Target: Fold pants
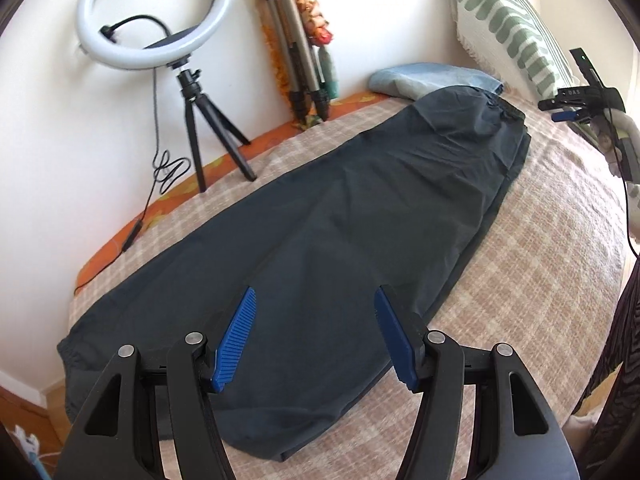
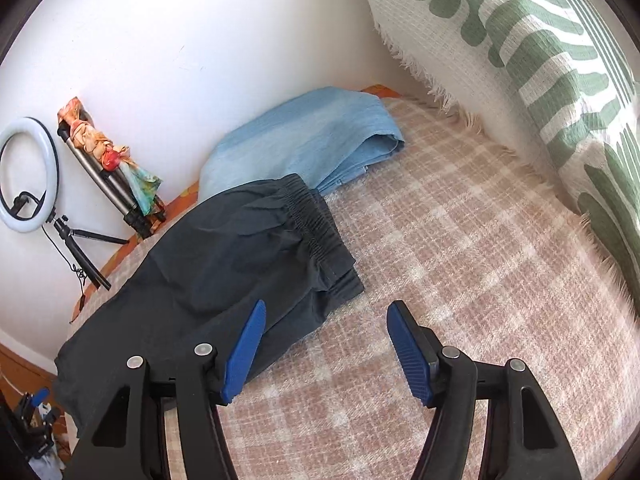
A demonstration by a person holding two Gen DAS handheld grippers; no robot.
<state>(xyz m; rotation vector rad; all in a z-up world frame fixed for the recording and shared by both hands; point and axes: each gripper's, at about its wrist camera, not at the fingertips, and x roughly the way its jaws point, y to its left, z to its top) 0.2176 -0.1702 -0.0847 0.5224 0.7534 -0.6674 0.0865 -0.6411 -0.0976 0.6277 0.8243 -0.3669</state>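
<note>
Dark navy pants point(image 1: 320, 240) lie folded lengthwise, leg on leg, on the checked bedspread point(image 1: 540, 272). The elastic waistband point(image 2: 316, 224) is at the far end, the cuffs near the bed's left edge. My left gripper point(image 1: 314, 300) is open and empty, hovering just above the lower legs. My right gripper point(image 2: 326, 312) is open and empty, low over the bedspread beside the waist end; its left finger point(image 2: 244, 356) overlaps the pants' edge. The right gripper also shows in the left wrist view point(image 1: 576, 108) at the far right.
Folded light blue jeans point(image 2: 308, 136) lie by the wall behind the waistband. A green-and-white pillow point(image 2: 540, 60) leans at the bed's head. A ring light on a small tripod point(image 1: 160, 16) and a folded tripod point(image 1: 296, 52) stand against the wall.
</note>
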